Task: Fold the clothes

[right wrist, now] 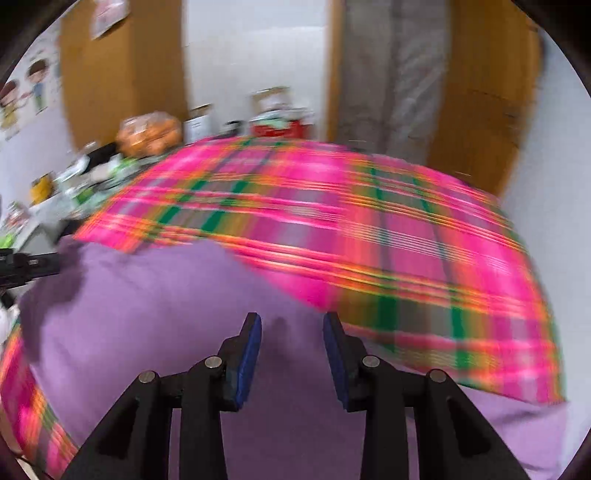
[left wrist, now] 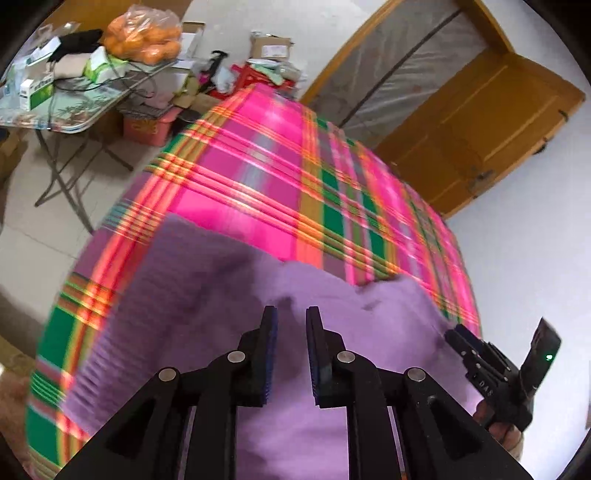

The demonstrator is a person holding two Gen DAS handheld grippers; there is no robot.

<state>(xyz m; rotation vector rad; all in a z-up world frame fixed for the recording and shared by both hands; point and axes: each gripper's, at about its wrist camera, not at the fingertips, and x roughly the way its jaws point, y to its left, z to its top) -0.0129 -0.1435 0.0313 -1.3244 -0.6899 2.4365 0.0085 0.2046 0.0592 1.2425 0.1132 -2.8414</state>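
A purple garment [left wrist: 207, 295] lies spread on a bed with a pink, green and orange plaid cover [left wrist: 266, 166]. My left gripper [left wrist: 291, 314] is open above the garment with nothing between its jaws. My right gripper shows at the right edge of the left wrist view [left wrist: 460, 338], at the garment's right edge. In the right wrist view my right gripper [right wrist: 291, 321] is open over the same purple garment [right wrist: 155, 302], empty. The left gripper [right wrist: 33, 267] shows at the left edge there. Both views are blurred by motion.
A folding table [left wrist: 70, 125] with boxes and a bag of oranges [left wrist: 144, 35] stands left of the bed. Boxes and a red crate [left wrist: 243, 74] sit on the floor behind. A wooden door [left wrist: 480, 122] is at the right.
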